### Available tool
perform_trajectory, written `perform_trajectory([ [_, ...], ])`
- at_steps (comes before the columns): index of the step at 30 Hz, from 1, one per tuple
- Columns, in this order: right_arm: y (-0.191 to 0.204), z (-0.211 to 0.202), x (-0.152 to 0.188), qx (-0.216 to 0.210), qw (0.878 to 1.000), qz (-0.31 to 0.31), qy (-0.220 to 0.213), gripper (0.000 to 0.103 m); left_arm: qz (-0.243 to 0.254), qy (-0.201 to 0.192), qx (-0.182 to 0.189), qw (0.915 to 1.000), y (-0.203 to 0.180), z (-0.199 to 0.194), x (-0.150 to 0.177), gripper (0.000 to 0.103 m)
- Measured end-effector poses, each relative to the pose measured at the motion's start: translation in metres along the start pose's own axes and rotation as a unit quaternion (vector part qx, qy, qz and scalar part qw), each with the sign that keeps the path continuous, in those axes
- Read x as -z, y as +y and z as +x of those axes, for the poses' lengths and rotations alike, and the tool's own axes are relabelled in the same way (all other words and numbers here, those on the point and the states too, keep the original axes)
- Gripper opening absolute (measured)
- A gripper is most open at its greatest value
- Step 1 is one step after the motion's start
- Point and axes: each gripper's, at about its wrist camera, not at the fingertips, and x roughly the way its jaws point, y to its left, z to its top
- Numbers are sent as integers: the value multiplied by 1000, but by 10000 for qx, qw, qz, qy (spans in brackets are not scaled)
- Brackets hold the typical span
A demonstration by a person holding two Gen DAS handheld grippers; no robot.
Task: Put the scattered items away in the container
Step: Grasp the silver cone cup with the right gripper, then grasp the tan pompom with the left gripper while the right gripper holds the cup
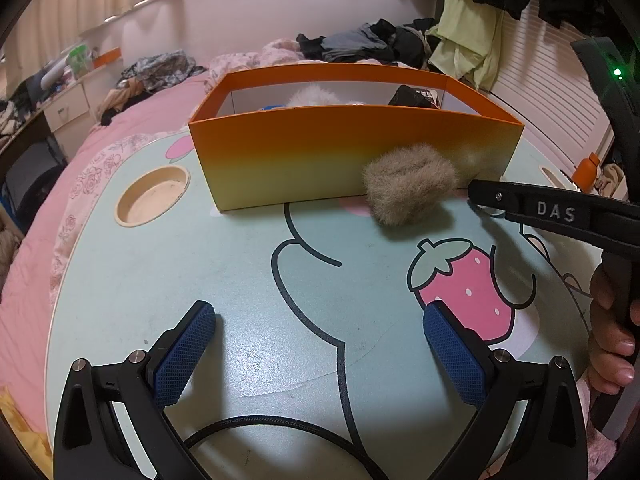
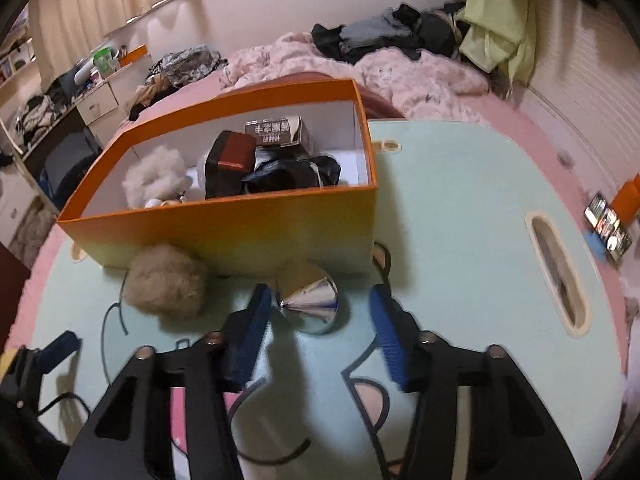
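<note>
A pale green lap desk (image 1: 224,280) printed with a strawberry rests on a pink bed (image 1: 36,280), and an orange box (image 1: 352,160) stands near the desk's far edge, already holding a white fluffy item (image 2: 154,176), a dark red case (image 2: 232,156), a silver carton (image 2: 278,130) and a black bag (image 2: 292,174). A beige fluffy ball (image 1: 410,188) touches the box's front wall, and a shiny silver cone (image 2: 310,300) lies on its side just beside that wall. The left gripper (image 1: 320,344) hovers spread wide over bare desk near its front edge, while the right gripper (image 2: 320,320) is spread around the cone without pinching it.

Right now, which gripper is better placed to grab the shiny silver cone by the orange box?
Right. The right gripper is open with the silver cone between its fingers; the left gripper is open over bare table, farther back.
</note>
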Motion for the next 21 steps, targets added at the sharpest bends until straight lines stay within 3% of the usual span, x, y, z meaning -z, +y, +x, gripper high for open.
perform_trajectory([
  [1, -1, -1, 1, 4, 10000, -41, -20, 32, -2, 1, 0, 10000, 0, 0, 0, 103],
  [10, -4, -30, 25, -443, 9975, -239, -494, 32, 7, 11, -6, 10000, 0, 1, -1, 103],
  [16, -20, -49, 33, -471, 9960, -114, -746, 32, 59, 136, -14, 9999, -7, 0, -9, 103],
  [21, -33, -62, 29, -423, 9951, 37, -892, 32, 117, -47, 117, 9999, -15, -11, -26, 103],
])
